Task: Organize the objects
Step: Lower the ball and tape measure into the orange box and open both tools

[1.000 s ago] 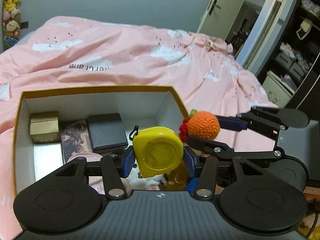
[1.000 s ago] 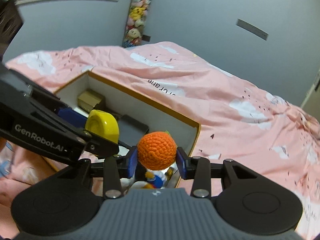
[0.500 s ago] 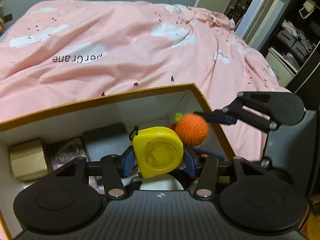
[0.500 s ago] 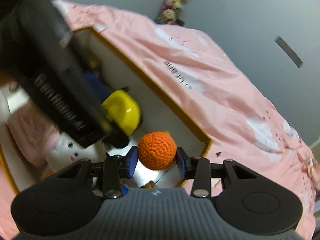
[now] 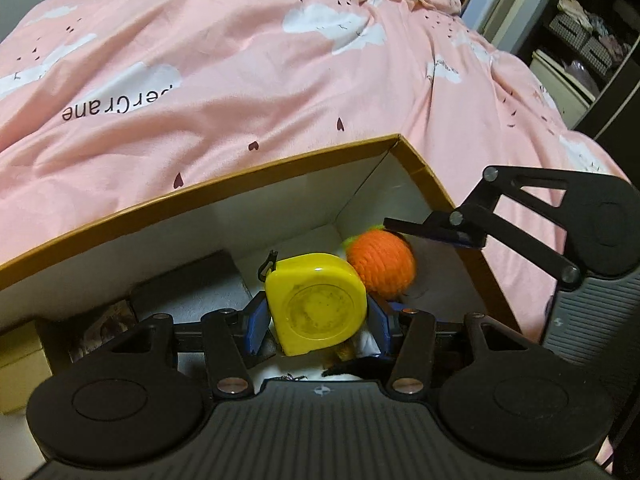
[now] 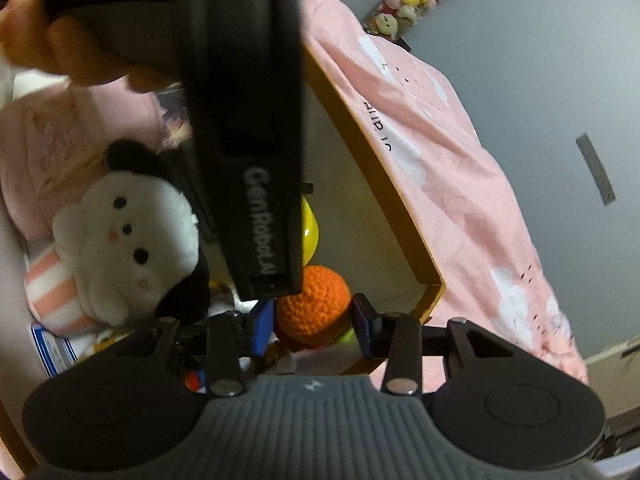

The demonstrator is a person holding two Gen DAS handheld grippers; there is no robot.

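Note:
My left gripper [image 5: 316,322] is shut on a yellow tape measure [image 5: 316,308], held low inside the right end of a white box with a gold rim [image 5: 240,176]. Right beside it, touching its upper right, is an orange crocheted ball [image 5: 380,268] with a green tuft. My right gripper [image 6: 314,322] is shut on that ball [image 6: 312,306], near the box's corner [image 6: 432,284]. The left gripper's black body [image 6: 248,120] crosses the right wrist view and hides most of the tape measure [image 6: 310,228]. A hand [image 6: 60,40] holds that body.
Inside the box lie a white plush with black ears [image 6: 124,240], a pink striped piece [image 6: 48,292], a black case [image 5: 188,292], a picture card [image 5: 104,328] and a gold carton [image 5: 20,348]. The pink duvet [image 5: 280,80] surrounds the box; shelves [image 5: 580,40] stand far right.
Both grippers have sunk into the box's right end with their loads still held. The right gripper has rolled, tilting its view. The ball now sits against the tape measure.

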